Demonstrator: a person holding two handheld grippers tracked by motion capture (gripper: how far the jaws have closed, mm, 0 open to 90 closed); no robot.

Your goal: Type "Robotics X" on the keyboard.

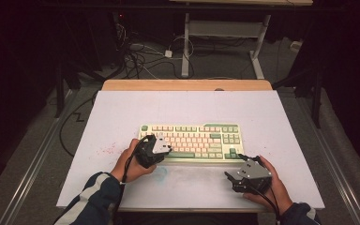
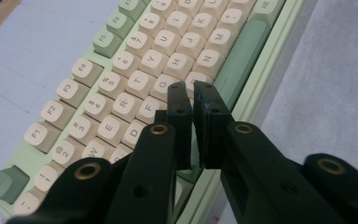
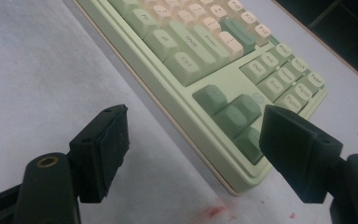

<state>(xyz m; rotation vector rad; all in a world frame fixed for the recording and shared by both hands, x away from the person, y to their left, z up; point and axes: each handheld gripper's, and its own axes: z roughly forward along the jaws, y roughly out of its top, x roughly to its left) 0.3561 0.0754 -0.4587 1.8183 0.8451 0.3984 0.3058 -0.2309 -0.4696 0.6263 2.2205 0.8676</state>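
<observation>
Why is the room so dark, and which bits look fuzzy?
High view: the white table is lit while the floor behind falls into shadow. Left gripper view: the keyboard is sharp, but the left gripper looks soft close to the lens. Right gripper view: the far keys blur.

- The keyboard (image 1: pixel 190 140) was light green with cream and green keys.
- The table (image 1: pixel 122 112) was white with red specks.
- Both grippers' jaws were black.

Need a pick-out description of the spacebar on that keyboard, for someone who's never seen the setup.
On the white table lies a pale green keyboard. Along its near edge, in the bottom row, is the spacebar: one long darker green bar, unlike the small cream letter keys above it.
</observation>
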